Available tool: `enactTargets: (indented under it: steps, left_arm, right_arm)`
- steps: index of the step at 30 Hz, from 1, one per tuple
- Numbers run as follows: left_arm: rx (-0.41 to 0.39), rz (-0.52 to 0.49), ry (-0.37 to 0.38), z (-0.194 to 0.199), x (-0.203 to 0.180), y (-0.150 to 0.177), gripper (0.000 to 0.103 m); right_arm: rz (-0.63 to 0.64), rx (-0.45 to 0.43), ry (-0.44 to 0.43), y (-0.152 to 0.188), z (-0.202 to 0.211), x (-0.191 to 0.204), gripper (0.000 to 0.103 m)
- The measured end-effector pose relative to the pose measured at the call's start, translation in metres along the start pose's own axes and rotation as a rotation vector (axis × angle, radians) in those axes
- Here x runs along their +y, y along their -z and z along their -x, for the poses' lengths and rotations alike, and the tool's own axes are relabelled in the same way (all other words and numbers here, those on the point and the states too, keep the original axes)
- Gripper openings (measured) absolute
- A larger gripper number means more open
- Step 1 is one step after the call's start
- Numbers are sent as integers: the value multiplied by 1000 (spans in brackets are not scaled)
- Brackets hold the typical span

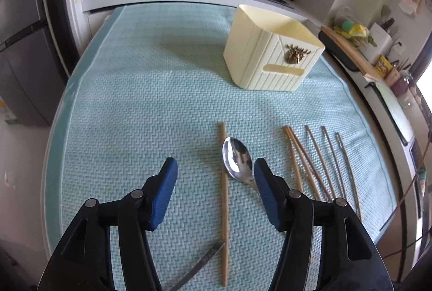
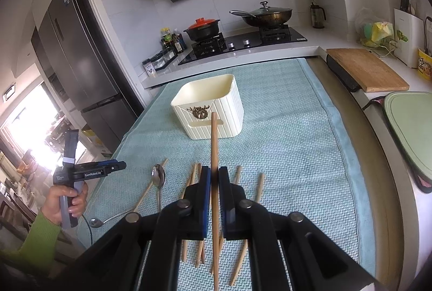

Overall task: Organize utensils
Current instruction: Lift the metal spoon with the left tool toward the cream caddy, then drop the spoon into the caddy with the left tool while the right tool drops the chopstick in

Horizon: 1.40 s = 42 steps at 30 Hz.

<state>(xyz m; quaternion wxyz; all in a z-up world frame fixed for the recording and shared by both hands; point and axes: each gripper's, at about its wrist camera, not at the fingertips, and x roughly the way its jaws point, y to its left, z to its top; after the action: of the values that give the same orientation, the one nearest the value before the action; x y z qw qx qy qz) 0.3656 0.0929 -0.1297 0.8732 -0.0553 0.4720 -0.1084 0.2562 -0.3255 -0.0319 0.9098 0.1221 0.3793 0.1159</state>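
A cream utensil holder [image 1: 272,53] stands on the teal mat, also in the right wrist view [image 2: 209,108]. My left gripper [image 1: 214,169] is open above the mat, with a metal spoon [image 1: 237,160] and one wooden chopstick [image 1: 223,199] lying between its fingers. Several more chopsticks [image 1: 318,164] lie to the right. My right gripper [image 2: 214,174] is shut on a wooden chopstick [image 2: 214,156] that points toward the holder, held above several loose chopsticks [image 2: 194,183]. The spoon also shows in the right wrist view [image 2: 158,177], and the left gripper [image 2: 91,172] sits at the far left.
A teal mat [image 1: 140,91] covers the table. A second metal handle [image 1: 199,264] lies near the front. A stove with a pot [image 2: 202,30] and wok [image 2: 270,14] is behind. A wooden board [image 2: 367,69] and green board [image 2: 410,129] lie to the right. A fridge [image 2: 75,61] stands left.
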Motion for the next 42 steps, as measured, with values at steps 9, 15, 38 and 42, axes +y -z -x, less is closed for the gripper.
enactTargets:
  steps: [9, 15, 38, 42]
  left_arm:
    - [105, -31, 3, -80, -7, -10, 65]
    - [102, -62, 61, -97, -15, -11, 4]
    - [-224, -70, 65, 67, -49, -40, 0]
    - [-273, -71, 74, 95, -55, -52, 0]
  right_arm:
    - [3, 8, -16, 3, -7, 8, 6]
    - [-12, 33, -10, 7, -15, 4, 6]
    - [33, -13, -12, -8, -1, 12, 6]
    - [54, -48, -13, -22, 8, 18, 6]
